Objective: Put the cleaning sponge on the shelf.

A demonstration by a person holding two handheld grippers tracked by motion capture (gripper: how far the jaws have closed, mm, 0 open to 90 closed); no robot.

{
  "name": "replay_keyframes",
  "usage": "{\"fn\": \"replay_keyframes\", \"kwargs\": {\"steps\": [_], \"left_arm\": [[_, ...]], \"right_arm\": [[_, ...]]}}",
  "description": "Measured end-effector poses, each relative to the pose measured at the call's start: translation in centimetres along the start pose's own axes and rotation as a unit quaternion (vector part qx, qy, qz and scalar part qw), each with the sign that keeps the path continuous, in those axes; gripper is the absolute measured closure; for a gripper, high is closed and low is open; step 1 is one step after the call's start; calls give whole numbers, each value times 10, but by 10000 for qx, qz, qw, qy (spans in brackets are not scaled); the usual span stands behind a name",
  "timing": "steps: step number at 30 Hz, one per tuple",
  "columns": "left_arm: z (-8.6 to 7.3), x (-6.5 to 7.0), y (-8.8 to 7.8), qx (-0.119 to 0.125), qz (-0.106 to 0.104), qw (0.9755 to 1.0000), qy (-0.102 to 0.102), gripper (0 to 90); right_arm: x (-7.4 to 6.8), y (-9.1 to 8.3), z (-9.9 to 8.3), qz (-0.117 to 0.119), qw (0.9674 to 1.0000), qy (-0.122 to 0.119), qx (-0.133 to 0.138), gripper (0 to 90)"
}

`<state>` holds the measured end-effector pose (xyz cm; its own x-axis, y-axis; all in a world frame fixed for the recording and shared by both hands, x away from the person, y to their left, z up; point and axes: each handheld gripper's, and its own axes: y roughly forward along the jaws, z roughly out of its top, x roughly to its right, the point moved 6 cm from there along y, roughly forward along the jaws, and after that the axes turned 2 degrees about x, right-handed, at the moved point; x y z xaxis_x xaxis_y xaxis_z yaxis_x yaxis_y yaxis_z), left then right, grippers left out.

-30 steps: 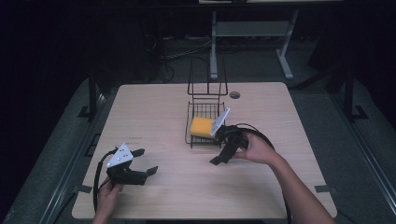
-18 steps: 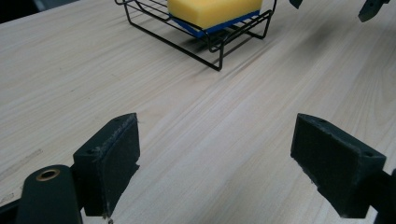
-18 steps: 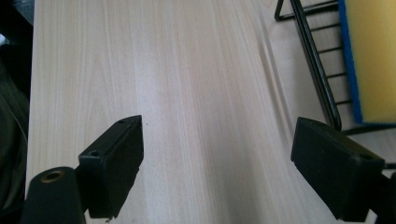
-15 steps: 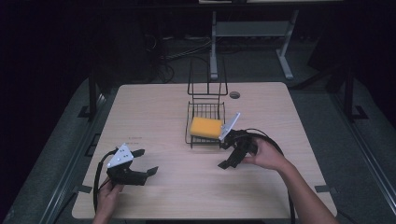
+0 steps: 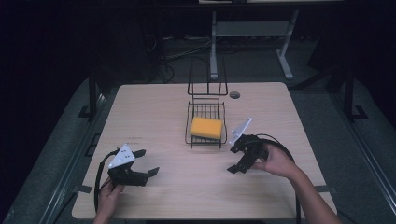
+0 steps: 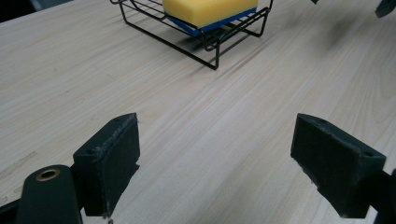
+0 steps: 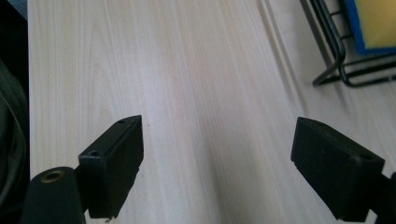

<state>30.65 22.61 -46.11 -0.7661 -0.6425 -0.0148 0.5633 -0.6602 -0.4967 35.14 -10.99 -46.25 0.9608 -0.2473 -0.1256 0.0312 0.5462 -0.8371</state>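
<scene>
Table: a pale wooden table [image 5: 163, 112] seen from above, with dark floor all around it.

Rack: a black wire rack [image 5: 206, 122] stands near the middle of the table, a little toward the far side, with a tall wire back rising at its far end.

Sponge: a yellow sponge [image 5: 206, 127] with a blue underside lies flat inside the low basket part of the rack. In the left gripper view the sponge [image 6: 208, 9] sits at the top, resting on the rack wires [image 6: 205, 42]. In the right gripper view one corner of the sponge [image 7: 373, 23] and the rack foot [image 7: 336, 60] show at the upper right.

Left gripper: the left gripper [image 5: 145, 163] is held low over the near left part of the table, well apart from the rack, pointing right. Its jaws are spread wide with only bare wood between them, as the left gripper view [image 6: 215, 163] shows.

Right gripper: the right gripper [image 5: 234, 159] is held just to the right of the rack, near its front corner, not touching it, and points toward the near left. Its jaws are released and wide apart over bare table, holding nothing, as the right gripper view [image 7: 217, 163] shows.

Hands: the left hand [image 5: 108, 198] and the right hand [image 5: 279, 161] come in from the near edge, each wrapped around its gripper.
</scene>
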Motion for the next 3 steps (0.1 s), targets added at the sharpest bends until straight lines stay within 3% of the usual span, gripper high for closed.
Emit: {"fn": "replay_keyframes", "kwargs": {"steps": [3], "left_arm": [[0, 1, 1, -11, -5, 10000, -13, 150]], "right_arm": [[-7, -4, -10, -169, 9998, -48, 14, 161]]}}
